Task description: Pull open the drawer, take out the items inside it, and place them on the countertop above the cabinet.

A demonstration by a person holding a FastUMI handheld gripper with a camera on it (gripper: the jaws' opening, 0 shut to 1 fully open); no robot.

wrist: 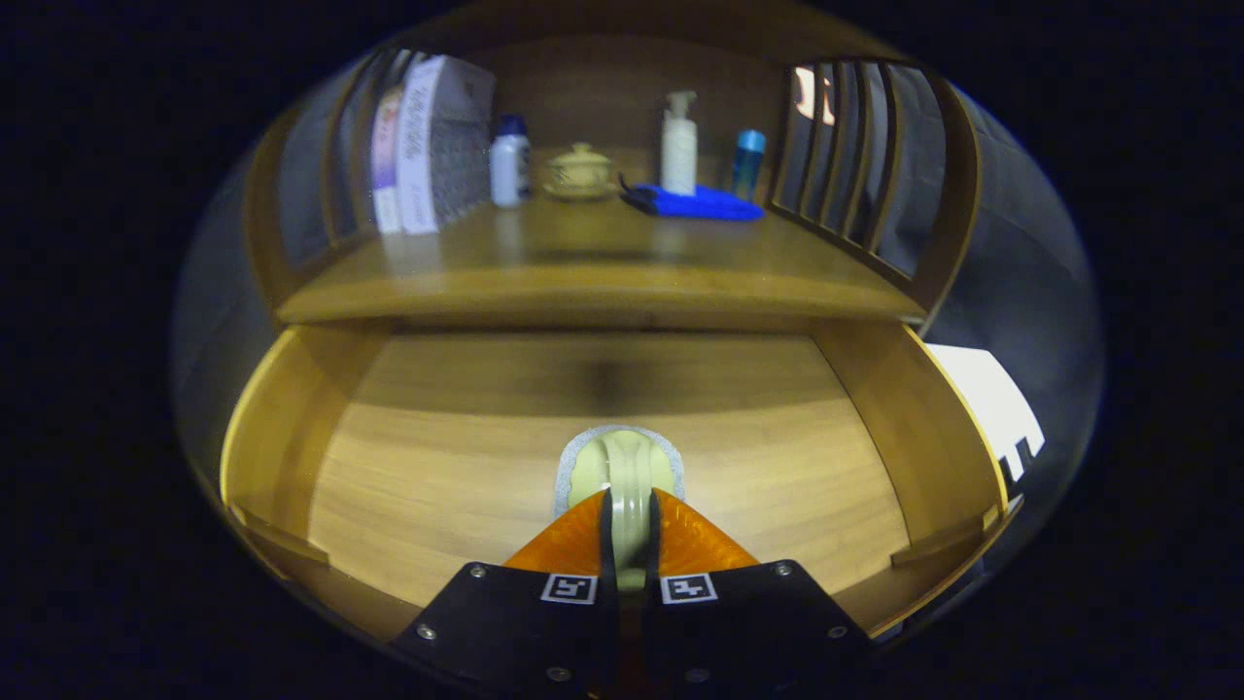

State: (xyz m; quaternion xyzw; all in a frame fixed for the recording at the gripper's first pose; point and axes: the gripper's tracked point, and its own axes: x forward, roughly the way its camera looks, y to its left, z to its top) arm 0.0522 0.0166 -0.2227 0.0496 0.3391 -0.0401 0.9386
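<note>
Wooden drawer (pixel 292 428) stands pulled open beneath the claw (pixel 628 525), whose fingers are clenched on a pale, rounded item (pixel 622 465) — possibly a cup or small tool seen end-on, with a greyish rim around it, though the fisheye and the near angle make its true shape hard to tell. It sits between the fingertips and juts just ahead of them, above the drawer floor; whether it touches the wood is unclear. Beyond the claw and higher up lies the tabletop (pixel 603 262), already carrying a white bottle (pixel 509 161), a lidded pot (pixel 580 171), a pump bottle (pixel 678 144), a blue bottle (pixel 747 163), a blue cloth (pixel 702 203) and boxes (pixel 428 146). The grip looks narrow on a curved surface — a quick lift might let the item twist or slip back. Raising it too close could knock it against the tabletop's front edge. The drawer's near corners are cut off by the claw's body, so other items could lie hidden there.
</note>
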